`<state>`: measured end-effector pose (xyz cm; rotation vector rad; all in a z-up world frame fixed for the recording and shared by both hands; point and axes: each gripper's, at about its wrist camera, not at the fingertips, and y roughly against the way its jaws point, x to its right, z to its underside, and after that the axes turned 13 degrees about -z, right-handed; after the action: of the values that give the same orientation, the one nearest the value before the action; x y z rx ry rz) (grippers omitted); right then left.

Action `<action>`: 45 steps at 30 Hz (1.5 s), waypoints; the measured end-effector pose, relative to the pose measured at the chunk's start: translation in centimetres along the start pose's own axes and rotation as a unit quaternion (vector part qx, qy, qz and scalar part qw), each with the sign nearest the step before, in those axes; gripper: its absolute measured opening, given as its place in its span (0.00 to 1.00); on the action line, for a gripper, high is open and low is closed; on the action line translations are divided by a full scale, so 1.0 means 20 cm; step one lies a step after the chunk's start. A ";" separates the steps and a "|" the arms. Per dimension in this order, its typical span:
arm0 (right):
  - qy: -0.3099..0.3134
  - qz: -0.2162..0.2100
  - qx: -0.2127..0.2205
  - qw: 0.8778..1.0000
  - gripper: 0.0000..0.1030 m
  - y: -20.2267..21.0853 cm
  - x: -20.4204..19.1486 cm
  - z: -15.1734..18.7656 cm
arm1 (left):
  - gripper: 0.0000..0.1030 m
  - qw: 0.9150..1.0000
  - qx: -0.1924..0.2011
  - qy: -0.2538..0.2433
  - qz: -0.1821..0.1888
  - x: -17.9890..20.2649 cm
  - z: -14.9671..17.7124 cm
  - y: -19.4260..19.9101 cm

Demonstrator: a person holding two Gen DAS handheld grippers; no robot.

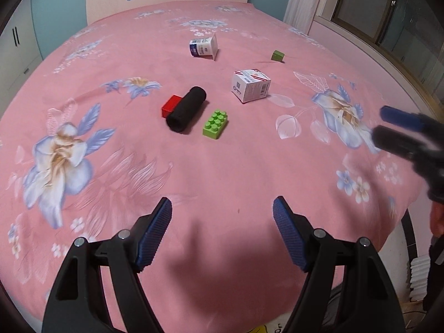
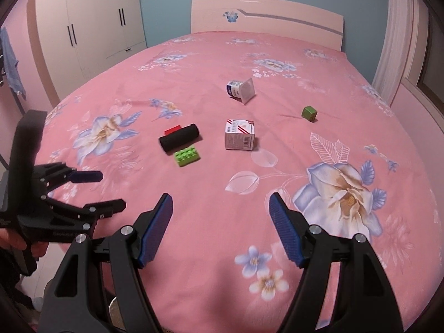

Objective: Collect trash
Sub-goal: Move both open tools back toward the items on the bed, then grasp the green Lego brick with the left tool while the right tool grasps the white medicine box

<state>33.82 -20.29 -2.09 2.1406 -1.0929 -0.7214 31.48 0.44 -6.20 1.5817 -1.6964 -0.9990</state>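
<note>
Two grippers: both hover over the near end of the bed (image 1: pixel 116 63), spread wide with nothing between the pads.
Left gripper (image 1: pixel 222 230): jaws apart and empty, pointing down and forward over the pink sheet; it also shows at the left edge of the right wrist view (image 2: pixel 111 190).
Right gripper (image 2: pixel 220 229): likewise parted and empty, seen blurred at the right edge of the left wrist view (image 1: pixel 385 126).
Trash ahead: a white printed box (image 1: pixel 251 85) stands upright near mid-bed; a tipped yogurt cup (image 1: pixel 204 46) lies on its side farther back, toward the headboard.
Other items: a black roll (image 1: pixel 186 109) lies with its long axis running diagonally away, a red block (image 1: pixel 171 105) touching its far-left side and a green brick (image 1: pixel 215 124) just beside its near-right side; a small green cube (image 1: pixel 278 55) sits apart, far right.
Bearing: the box lies straight ahead of the right gripper and ahead-right of the left.
Nearer hand: neither is close; by my reading the right has the straighter line to the box.
Reach needed: forward and down, well beyond both fingertips.
</note>
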 end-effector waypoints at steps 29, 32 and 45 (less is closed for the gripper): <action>-0.054 -0.025 -0.055 0.997 0.70 -1.08 0.44 -0.41 | 0.44 0.999 0.011 -0.029 0.042 0.11 -0.39 -0.66; -0.063 -0.032 -0.055 0.996 0.70 -1.13 0.47 -0.42 | 0.30 0.998 0.007 -0.019 0.055 0.09 -0.42 -0.69; -0.062 -0.027 -0.048 0.997 0.54 -0.99 0.43 -0.39 | 0.23 0.998 0.006 -0.028 0.055 0.13 -0.38 -0.59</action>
<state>53.55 -16.23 -13.03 2.0745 -1.0446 -0.9234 43.90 -3.07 -12.35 1.4627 -1.8112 -0.9872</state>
